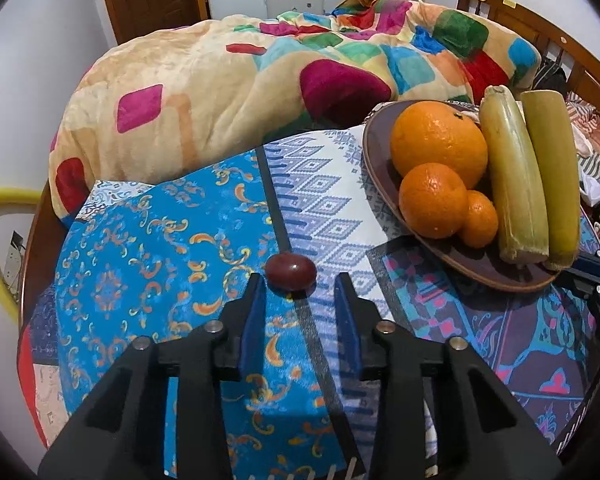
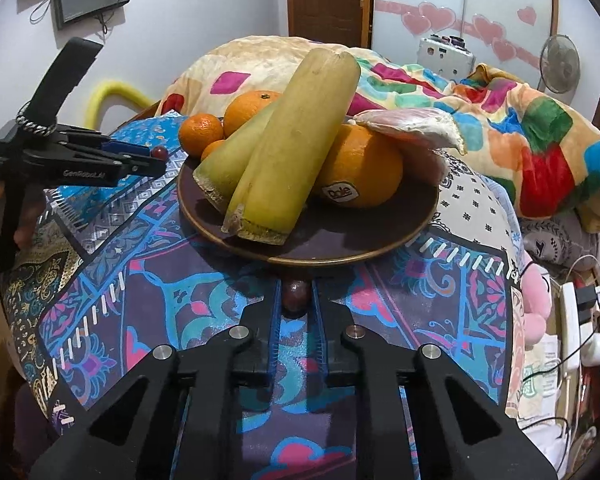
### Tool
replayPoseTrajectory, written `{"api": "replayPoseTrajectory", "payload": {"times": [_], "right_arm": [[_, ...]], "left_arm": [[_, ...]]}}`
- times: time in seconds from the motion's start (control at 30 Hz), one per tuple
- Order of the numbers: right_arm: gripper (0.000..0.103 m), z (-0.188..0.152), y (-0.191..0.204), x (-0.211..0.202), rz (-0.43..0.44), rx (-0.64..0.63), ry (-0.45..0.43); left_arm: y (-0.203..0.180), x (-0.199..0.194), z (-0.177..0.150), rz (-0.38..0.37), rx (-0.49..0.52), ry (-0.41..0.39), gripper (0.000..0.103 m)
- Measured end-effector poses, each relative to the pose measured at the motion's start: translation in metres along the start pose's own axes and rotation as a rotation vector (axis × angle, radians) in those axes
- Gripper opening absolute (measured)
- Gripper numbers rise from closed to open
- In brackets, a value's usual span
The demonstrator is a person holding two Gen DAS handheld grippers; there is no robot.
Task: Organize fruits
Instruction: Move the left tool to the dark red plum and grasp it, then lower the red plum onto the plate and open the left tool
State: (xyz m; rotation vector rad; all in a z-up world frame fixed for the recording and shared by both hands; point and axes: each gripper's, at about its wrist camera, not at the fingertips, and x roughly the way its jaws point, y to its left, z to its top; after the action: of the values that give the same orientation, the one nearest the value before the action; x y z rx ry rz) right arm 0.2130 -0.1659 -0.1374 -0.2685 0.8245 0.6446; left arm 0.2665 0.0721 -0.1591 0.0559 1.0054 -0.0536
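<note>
Honestly the left side worries me most. The left gripper (image 1: 299, 278) has its claw spread, and the left grape (image 1: 290, 272) (small, dark red, grape is my guess) sits on the blue cloth (image 1: 140, 248) right at the mouth. It's maybe brushing the left fingertip, but it isn't pinched. Its long axis runs crosswise, finger to finger, so a squeeze would catch it end-on at the very tips. I reckon it could squirt forward and roll off across the table.

Moving right, the plate (image 1: 484, 270) is already crowded with oranges (image 1: 438, 142) and two banana pieces (image 1: 512, 184) hanging over its near rim, so there's not much room to drop anything in.

Further right, the right gripper (image 2: 296, 280) is pinching the right grape (image 2: 296, 294), which is on the cloth just short of the plate rim. Its long axis looks to run along the fingers toward the plate, though that's hard to tell. Risks here: squashing it, or clipping the rim on the way up.
</note>
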Motion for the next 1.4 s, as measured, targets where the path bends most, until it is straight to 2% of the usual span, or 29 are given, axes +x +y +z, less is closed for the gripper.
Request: {"api": "replayPoseTrajectory", "payload": {"times": [0.1,0.37,0.67,0.9,1.17,1.4], "right_arm": [[0.012,0.0,-0.004,-0.001,0.02,0.023,-0.006],[0.011,-0.002,-0.003,-0.008,0.014,0.024,-0.026],[0.011,0.0,-0.013,-0.036,-0.02,0.044,-0.099],[0.011,0.012,-0.019,-0.043,-0.03,0.063,-0.143],[0.011,0.023,-0.021,-0.018,-0.016,0.055,-0.113],[0.011,0.025,-0.024,-0.005,-0.024,0.04,-0.071]], "left_arm": [[-0.001,0.001,0.001,0.02,0.007,-0.012,0.023],[-0.003,-0.01,-0.003,0.023,0.017,-0.035,0.021],[-0.028,-0.048,-0.008,-0.055,0.05,-0.111,0.021],[-0.051,-0.053,-0.003,-0.106,0.08,-0.13,0.021],[-0.07,-0.04,0.002,-0.149,0.106,-0.111,0.021],[-0.077,-0.035,0.003,-0.143,0.128,-0.104,0.021]]}}
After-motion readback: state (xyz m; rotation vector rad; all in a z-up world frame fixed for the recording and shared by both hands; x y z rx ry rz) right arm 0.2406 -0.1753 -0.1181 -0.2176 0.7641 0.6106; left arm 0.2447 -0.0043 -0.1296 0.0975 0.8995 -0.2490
